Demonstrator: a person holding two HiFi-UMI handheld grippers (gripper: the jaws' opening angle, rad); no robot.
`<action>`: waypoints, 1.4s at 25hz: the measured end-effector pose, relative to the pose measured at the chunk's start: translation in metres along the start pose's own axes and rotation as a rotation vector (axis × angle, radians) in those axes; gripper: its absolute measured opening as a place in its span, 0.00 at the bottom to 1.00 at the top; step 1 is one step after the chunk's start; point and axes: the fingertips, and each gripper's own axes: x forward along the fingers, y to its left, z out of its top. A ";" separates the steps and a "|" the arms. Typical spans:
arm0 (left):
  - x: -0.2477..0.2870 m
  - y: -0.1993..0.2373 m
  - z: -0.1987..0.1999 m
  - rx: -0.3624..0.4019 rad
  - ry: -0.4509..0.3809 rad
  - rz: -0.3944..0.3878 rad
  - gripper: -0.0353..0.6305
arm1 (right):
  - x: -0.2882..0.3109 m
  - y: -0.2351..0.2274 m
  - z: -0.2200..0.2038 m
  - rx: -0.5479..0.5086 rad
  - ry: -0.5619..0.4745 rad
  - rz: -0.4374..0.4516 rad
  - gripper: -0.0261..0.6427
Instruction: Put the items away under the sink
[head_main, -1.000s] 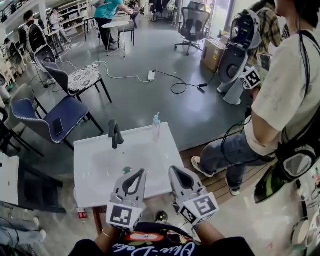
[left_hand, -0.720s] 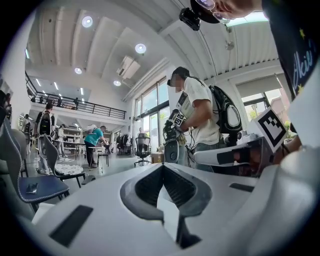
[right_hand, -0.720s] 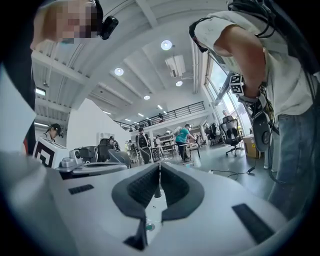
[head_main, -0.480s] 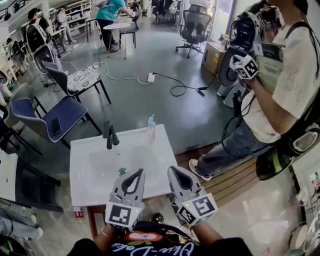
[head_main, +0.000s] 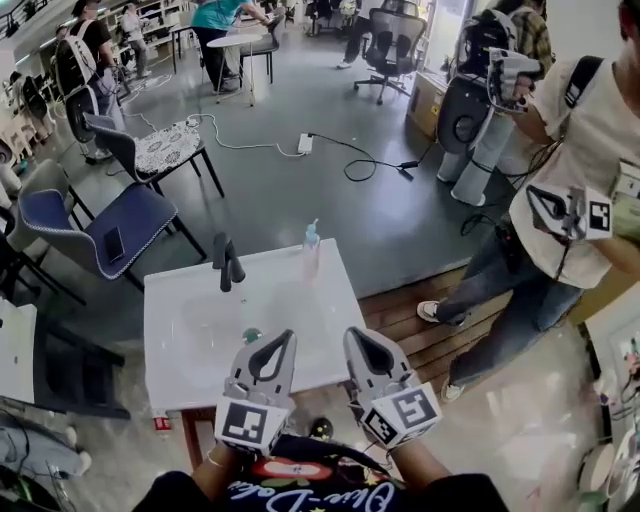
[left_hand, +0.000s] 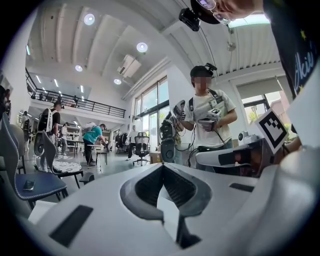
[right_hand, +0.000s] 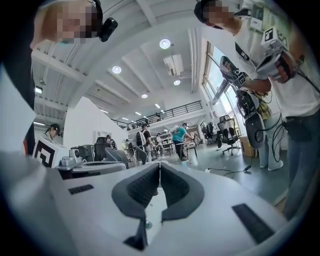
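Soap bottle (head_main: 312, 250) upright at far right corner of sink top (head_main: 165, 380). Left gripper (head_main: 284, 340) and right gripper (head_main: 352, 336) over near edge, jaws pressed together, empty. Bottle looks light, slick plastic, tippy imo; grab round body, not pump neck.

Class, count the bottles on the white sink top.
1. The bottle stands at the sink top's far right corner. The left gripper and right gripper cover its near edge, so more may be hidden.
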 end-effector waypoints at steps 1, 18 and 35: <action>0.000 0.004 -0.001 -0.005 0.006 -0.004 0.06 | 0.003 0.001 -0.001 0.003 0.002 -0.009 0.05; 0.021 0.052 0.002 0.019 0.018 -0.113 0.06 | 0.051 0.010 -0.008 0.033 -0.003 -0.102 0.05; 0.039 0.079 0.000 -0.003 0.019 -0.161 0.06 | 0.083 0.008 -0.011 0.005 0.021 -0.143 0.05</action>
